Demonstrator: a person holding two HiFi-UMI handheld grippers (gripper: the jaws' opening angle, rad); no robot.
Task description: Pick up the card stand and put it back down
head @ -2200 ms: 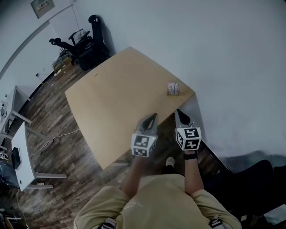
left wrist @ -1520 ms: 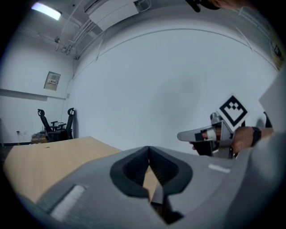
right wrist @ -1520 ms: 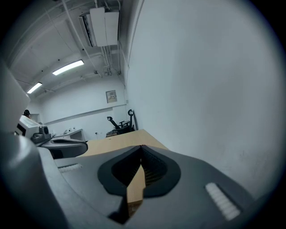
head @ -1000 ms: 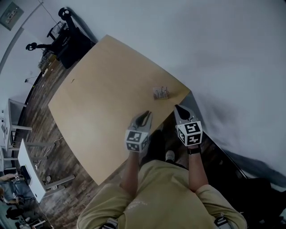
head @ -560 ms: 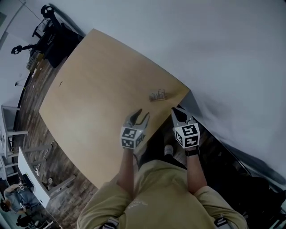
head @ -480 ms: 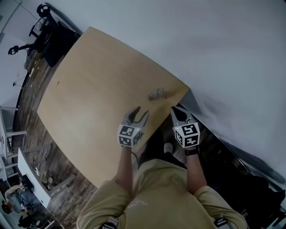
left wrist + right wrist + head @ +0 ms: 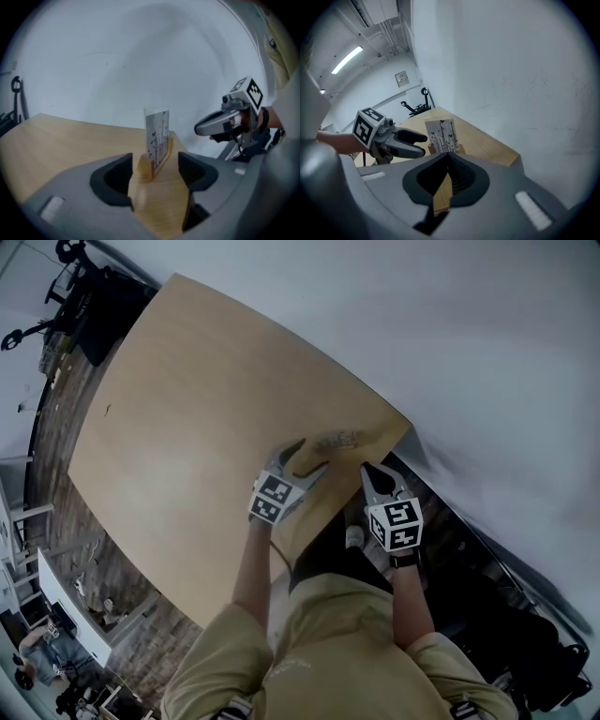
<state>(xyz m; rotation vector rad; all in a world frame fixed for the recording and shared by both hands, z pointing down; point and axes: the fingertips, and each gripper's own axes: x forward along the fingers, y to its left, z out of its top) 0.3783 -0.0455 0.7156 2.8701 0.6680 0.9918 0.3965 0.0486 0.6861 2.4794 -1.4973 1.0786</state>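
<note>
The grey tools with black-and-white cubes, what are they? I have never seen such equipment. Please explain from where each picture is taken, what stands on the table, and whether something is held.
They are hand-held grippers; a person holds one in each hand. The head view comes from a camera on the person's head, looking down. The two gripper views come from a camera on each gripper, looking along its jaws. On the wooden table, near its corner, stands a card stand: a wooden base holding a printed card. The left gripper is opening its jaws, with the stand just before them, not gripped. The right gripper is shut and empty.
</note>
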